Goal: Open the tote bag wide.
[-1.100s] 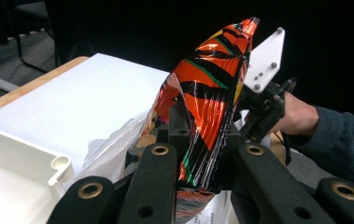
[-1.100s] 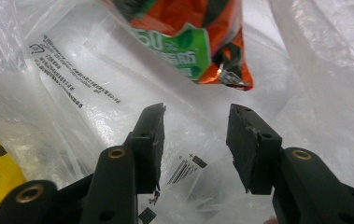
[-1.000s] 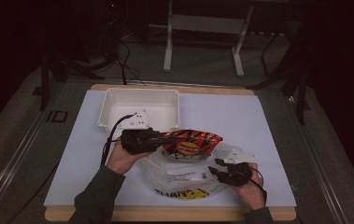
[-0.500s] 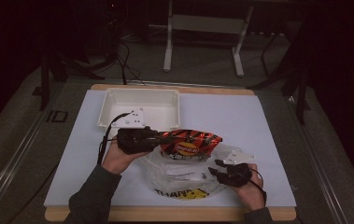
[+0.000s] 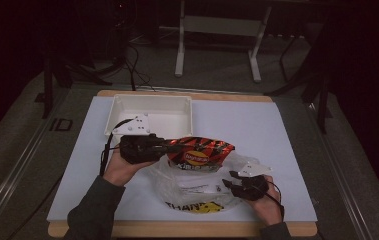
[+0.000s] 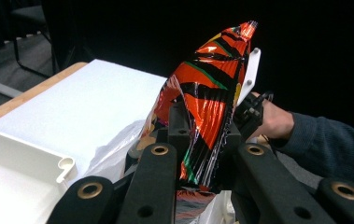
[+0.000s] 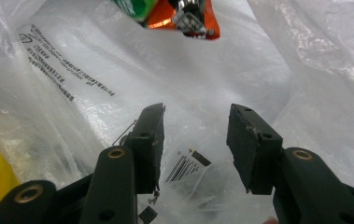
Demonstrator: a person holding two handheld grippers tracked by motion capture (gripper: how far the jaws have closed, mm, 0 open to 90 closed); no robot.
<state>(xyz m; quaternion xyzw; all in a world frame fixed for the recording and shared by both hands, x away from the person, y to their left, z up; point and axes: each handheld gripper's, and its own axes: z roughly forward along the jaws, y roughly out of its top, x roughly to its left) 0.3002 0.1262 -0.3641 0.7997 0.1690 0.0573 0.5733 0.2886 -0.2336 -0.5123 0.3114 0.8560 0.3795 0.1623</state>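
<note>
A red and orange chip bag (image 5: 202, 151) hangs over the mouth of a clear plastic bag (image 5: 192, 187) that lies on the white table cover. My left gripper (image 5: 169, 147) is shut on the chip bag's left end and holds it level above the plastic. In the left gripper view the chip bag (image 6: 207, 93) rises from between the jaws of the left gripper (image 6: 202, 135), pinched tight. My right gripper (image 5: 232, 179) sits at the plastic bag's right side. In the right gripper view the right gripper (image 7: 195, 135) stands open over the crinkled plastic bag (image 7: 95, 70), with the chip bag's corner (image 7: 165, 11) above.
A white tray (image 5: 152, 97) stands at the back of the table behind the left hand, and its rim (image 6: 20, 158) is near in the left gripper view. The plastic bag carries yellow print (image 5: 197, 206) near the table's front edge. Dark floor and stands lie beyond.
The left hand with the chip bag has eased very slightly to the left. The right gripper has stayed where it was.
</note>
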